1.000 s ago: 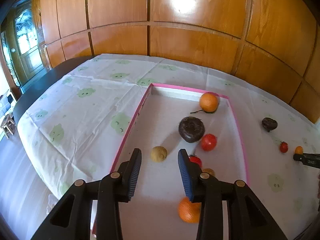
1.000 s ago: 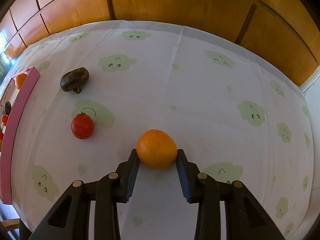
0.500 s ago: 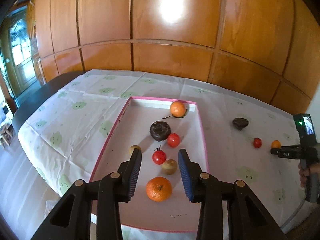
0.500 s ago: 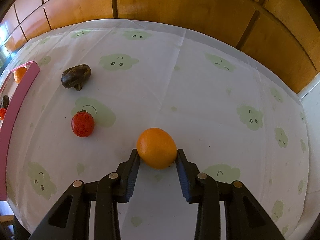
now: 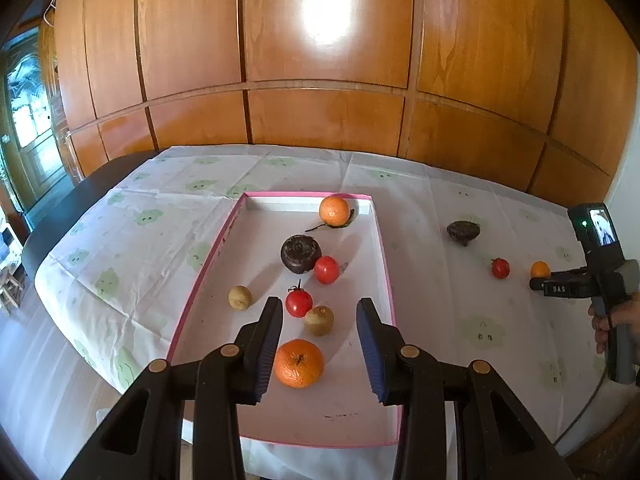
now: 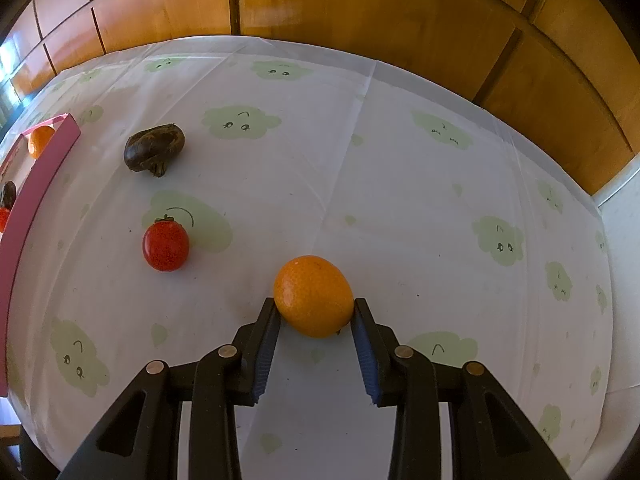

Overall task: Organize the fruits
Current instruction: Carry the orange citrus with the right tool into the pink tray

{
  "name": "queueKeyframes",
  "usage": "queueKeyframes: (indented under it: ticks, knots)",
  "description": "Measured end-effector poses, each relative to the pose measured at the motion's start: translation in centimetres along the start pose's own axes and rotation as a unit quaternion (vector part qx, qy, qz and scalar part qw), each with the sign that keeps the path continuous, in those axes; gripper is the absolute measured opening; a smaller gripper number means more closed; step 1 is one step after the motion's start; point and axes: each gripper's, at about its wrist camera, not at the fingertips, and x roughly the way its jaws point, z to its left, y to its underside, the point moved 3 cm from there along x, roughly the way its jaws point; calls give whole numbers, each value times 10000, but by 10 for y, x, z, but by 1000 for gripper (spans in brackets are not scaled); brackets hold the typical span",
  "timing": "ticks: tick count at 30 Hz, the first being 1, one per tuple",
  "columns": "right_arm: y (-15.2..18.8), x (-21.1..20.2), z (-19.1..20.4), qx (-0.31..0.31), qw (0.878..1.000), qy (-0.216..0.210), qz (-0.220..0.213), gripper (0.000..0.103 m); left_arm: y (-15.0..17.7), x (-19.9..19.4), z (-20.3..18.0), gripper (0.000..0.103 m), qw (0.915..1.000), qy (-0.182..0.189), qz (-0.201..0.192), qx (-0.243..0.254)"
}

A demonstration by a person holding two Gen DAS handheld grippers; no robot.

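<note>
While the left gripper (image 5: 319, 320) hangs above the near end of the tray (image 5: 385, 256), its jaws stand partly apart with nothing between them; the fruit seen in the gap lies below on the tray floor. Seven pieces lie in that pink-rimmed tray: a big orange (image 5: 299, 363) nearest the camera, a brown fruit (image 5: 319, 320) and a tomato (image 5: 299, 302) just beyond it, a second brown fruit (image 5: 240, 297) off to the left, then another tomato (image 5: 327, 269) touching a dark round fruit (image 5: 300, 253), and a stalked orange (image 5: 334, 211) by the far wall. Right of the tray, on the cloth-covered bench (image 5: 440, 300), lie a dark wrinkled fruit (image 5: 463, 231), a red tomato (image 5: 500, 268) and a small orange (image 5: 540, 269). At that small orange sits the right gripper (image 5: 538, 283), held by a hand (image 5: 616, 320) at the picture's edge.

From the right wrist view, the right gripper (image 6: 315, 312) points down at the bench (image 6: 400, 200), and its jaws are closed on the small orange (image 6: 314, 296), one pad against each flank. It sits well right of the tray, whether on the cloth or just off it cannot be told. Left of it lies the red tomato (image 6: 165, 245), farther back the dark wrinkled fruit (image 6: 154, 152), both on the cloth. Only the tray's pink rim (image 6: 36, 184) shows at the left edge, with the stalked orange (image 6: 40, 141) behind it.
</note>
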Motion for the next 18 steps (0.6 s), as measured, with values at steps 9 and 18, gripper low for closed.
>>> queueKeyframes:
  ticks: [9, 18]
  knots:
    - [1, 0, 2, -68, 10000, 49, -20, 37, 6, 3, -5, 42, 10000, 13, 84, 48]
    - [1, 2, 1, -83, 9999, 75, -17, 37, 8, 2, -7, 46, 9999, -46, 38, 140]
